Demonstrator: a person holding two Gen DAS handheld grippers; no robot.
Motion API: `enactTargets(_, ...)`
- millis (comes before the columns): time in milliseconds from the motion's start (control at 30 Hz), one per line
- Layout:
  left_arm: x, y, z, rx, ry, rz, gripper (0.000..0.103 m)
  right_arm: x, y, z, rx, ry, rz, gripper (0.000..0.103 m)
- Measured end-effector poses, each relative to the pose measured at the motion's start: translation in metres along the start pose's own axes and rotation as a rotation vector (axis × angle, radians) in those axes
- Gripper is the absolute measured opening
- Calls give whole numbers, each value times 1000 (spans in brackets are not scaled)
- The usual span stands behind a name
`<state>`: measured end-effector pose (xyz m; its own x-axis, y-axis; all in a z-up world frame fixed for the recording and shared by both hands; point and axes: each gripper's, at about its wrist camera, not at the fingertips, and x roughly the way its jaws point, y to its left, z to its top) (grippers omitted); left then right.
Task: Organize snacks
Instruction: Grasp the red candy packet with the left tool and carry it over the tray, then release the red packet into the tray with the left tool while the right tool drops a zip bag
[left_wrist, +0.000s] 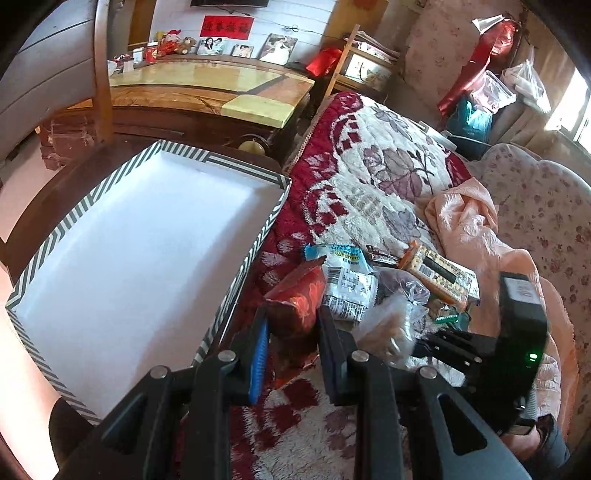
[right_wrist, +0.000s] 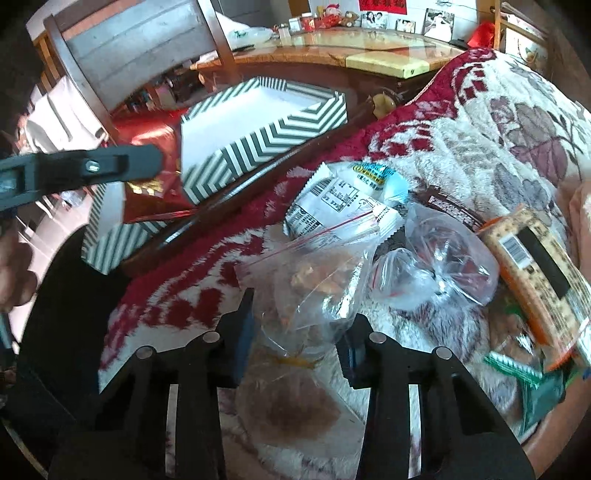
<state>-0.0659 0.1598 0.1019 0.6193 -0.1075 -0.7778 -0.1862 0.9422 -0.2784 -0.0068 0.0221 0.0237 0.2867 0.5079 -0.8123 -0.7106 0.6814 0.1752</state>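
A red foil snack packet (left_wrist: 295, 295) sits between the fingers of my left gripper (left_wrist: 293, 314), which is shut on it beside the striped box (left_wrist: 255, 254). The box has a white inside with nothing in it. In the right wrist view my right gripper (right_wrist: 299, 325) is shut on a clear zip bag (right_wrist: 310, 280) of brownish snacks that lies on the blanket. Behind it lie a white barcode packet (right_wrist: 332, 199), a tied clear bag (right_wrist: 436, 273) and an orange cracker pack (right_wrist: 535, 266). The same view shows the red packet (right_wrist: 155, 188) held over the box's near corner.
The snacks lie on a red and cream floral blanket (left_wrist: 369, 177). Small green wrappers (right_wrist: 517, 369) sit at the pile's right edge. A peach cloth (left_wrist: 465, 221) lies to the right. A wooden chair (left_wrist: 103, 74) and a glossy table (left_wrist: 207, 85) stand behind the box.
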Motion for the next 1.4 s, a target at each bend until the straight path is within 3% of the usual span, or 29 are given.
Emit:
enactTargets(333, -17, 13, 10, -18, -35, 30, 27, -26, 24, 18, -18, -79, 26, 37)
enactTargets(567, -26, 34, 17, -46, -51, 94, 27, -26, 35, 39, -25, -99, 27, 37)
enactTargets(1100, -23, 99, 13, -152, -31, 203, 27, 8, 81, 91, -114, -69, 65, 37)
enactTargets(1400, -9, 129, 12, -188, -1, 272, 27, 47, 100, 124, -85, -43, 138, 37)
